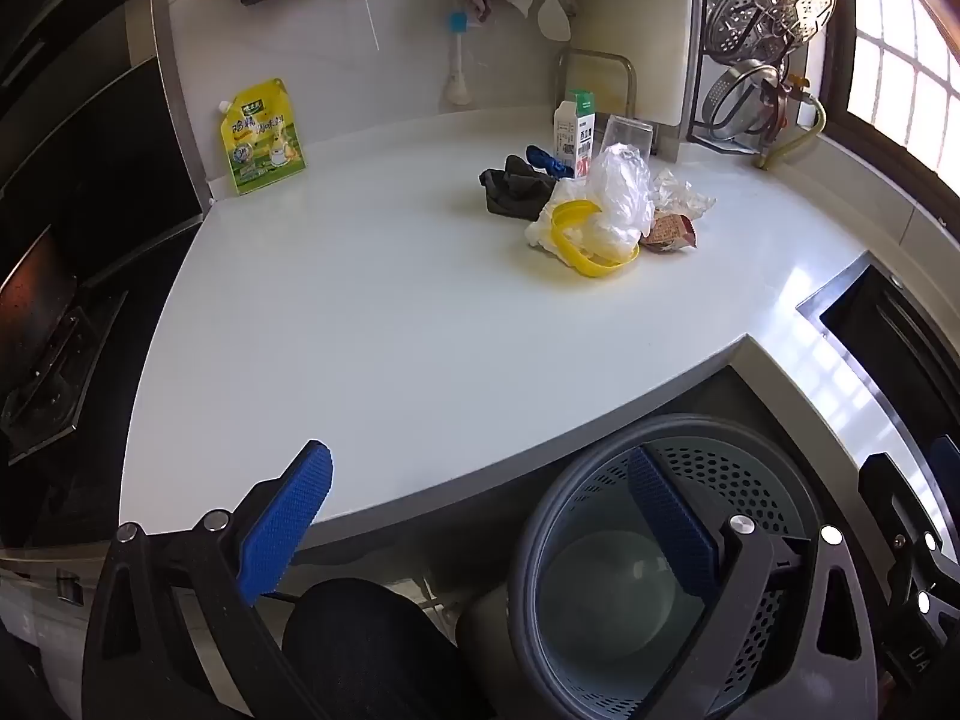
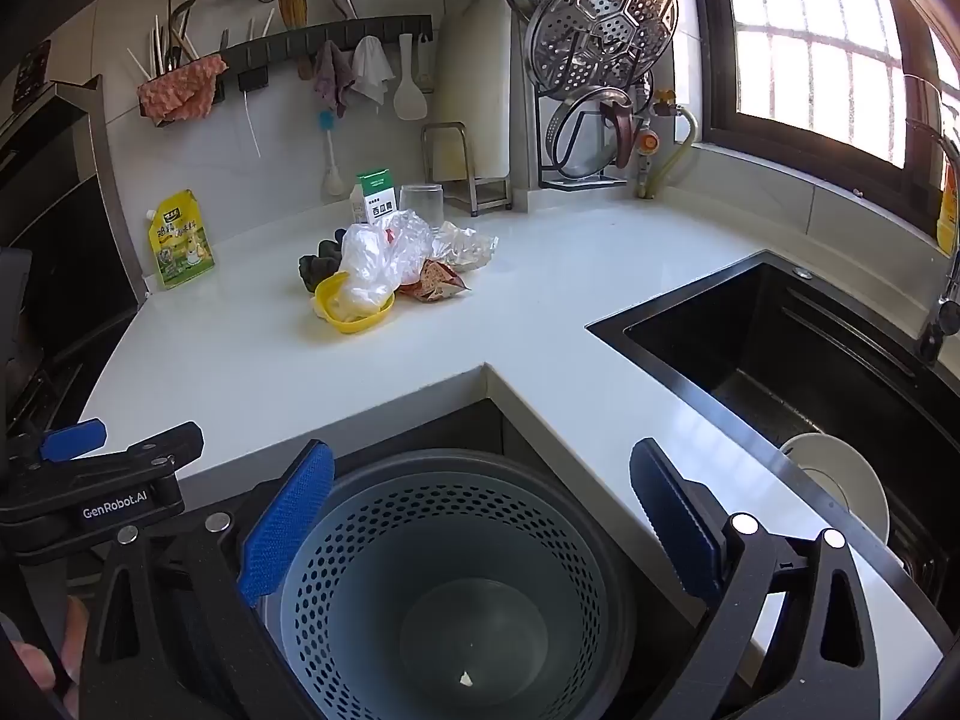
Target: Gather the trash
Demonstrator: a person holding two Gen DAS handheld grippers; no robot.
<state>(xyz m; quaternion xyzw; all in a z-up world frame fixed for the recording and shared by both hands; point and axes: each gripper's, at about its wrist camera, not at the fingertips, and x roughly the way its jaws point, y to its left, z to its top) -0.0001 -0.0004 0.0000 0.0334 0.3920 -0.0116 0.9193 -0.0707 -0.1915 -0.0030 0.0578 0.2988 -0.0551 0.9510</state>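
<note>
A trash pile lies far back on the white counter: a clear plastic bag, a yellow lid, a brown snack wrapper, a crumpled clear wrapper and a black cloth. A grey perforated bin stands below the counter's inner corner. My left gripper is open over the counter's front edge. My right gripper is open above the bin. Both hold nothing and are well short of the pile.
Behind the pile stand a milk carton and a clear cup. A yellow-green pouch leans on the left wall. A black sink with a white plate is at the right, a stove at the left.
</note>
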